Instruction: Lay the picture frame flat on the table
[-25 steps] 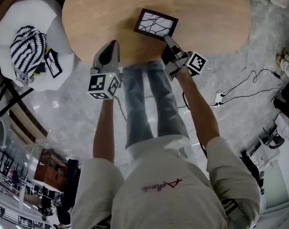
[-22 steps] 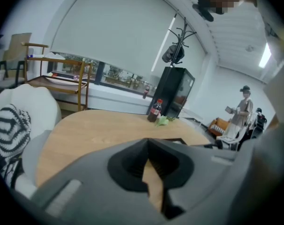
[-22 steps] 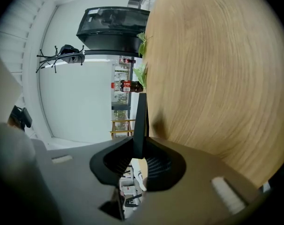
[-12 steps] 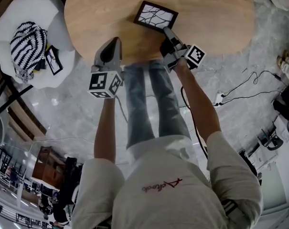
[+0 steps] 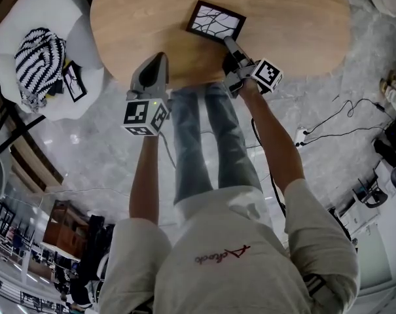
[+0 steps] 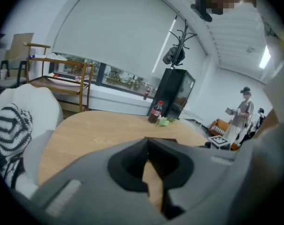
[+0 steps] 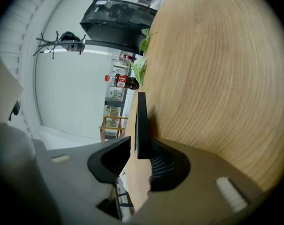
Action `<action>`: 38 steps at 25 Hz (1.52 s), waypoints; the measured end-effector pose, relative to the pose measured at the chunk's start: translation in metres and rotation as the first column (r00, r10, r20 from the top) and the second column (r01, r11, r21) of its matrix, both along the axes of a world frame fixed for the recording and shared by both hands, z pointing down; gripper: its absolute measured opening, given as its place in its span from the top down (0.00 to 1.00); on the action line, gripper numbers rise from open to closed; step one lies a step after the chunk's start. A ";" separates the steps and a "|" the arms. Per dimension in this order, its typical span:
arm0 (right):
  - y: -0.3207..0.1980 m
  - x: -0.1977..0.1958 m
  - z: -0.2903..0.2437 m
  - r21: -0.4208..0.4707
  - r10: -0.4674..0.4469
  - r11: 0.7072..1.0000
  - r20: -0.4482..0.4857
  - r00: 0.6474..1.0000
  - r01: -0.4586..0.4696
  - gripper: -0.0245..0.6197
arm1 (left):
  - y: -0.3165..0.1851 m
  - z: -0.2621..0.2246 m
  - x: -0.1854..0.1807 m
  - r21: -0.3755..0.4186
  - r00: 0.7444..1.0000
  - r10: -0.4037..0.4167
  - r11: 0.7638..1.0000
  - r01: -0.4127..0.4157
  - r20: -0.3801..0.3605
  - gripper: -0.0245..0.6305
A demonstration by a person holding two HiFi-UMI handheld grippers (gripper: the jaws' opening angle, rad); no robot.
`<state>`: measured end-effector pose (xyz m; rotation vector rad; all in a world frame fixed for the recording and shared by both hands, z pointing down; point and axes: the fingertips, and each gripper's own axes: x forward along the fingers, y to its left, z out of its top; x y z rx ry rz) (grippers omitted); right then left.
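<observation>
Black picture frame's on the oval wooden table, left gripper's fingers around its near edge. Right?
No: it's the right gripper whose fingers, which have just been opening, have the black picture frame's near edge between them, per the right gripper view. The left gripper holds nothing. Frame is on the oval wooden table.

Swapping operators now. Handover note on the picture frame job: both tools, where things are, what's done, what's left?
Left tool: shut, empty, over the near edge of the oval light-wood table.
Right tool: jaws have just been opening. The near edge of the black-framed picture with the branching-line print sits between them, with one pad clear of it.
Done: the frame looks flat, or nearly so, on the table.
To do: check the near edge is fully down, then draw the right tool back off it.
</observation>
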<state>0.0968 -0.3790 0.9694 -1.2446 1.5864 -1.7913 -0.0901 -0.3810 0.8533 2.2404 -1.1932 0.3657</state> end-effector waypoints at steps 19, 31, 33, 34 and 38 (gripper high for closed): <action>0.014 -0.023 0.020 -0.204 -0.475 0.855 -0.675 0.565 0.476 0.61 | 0.000 -0.003 0.001 0.006 1.000 0.002 1.000 -0.002 -0.017 0.96; 0.021 -0.025 0.019 -0.292 -0.501 0.782 -0.820 0.277 0.550 0.64 | -0.001 -0.007 -0.004 0.008 1.000 -0.001 1.000 0.001 -0.019 0.96; 0.020 -0.025 0.017 -0.295 -0.487 0.785 -0.837 0.249 0.544 0.72 | -0.002 -0.006 -0.007 0.009 1.000 -0.001 1.000 0.002 -0.019 0.96; 0.019 -0.025 0.015 -0.295 -0.476 0.789 -0.848 0.234 0.539 0.80 | -0.003 -0.007 -0.008 0.011 1.000 -0.001 1.000 0.001 -0.019 0.96; 0.018 -0.019 0.003 -0.282 -0.449 0.806 -0.864 0.228 0.520 0.96 | -0.002 -0.014 -0.007 0.018 1.000 -0.002 1.000 0.003 -0.019 0.96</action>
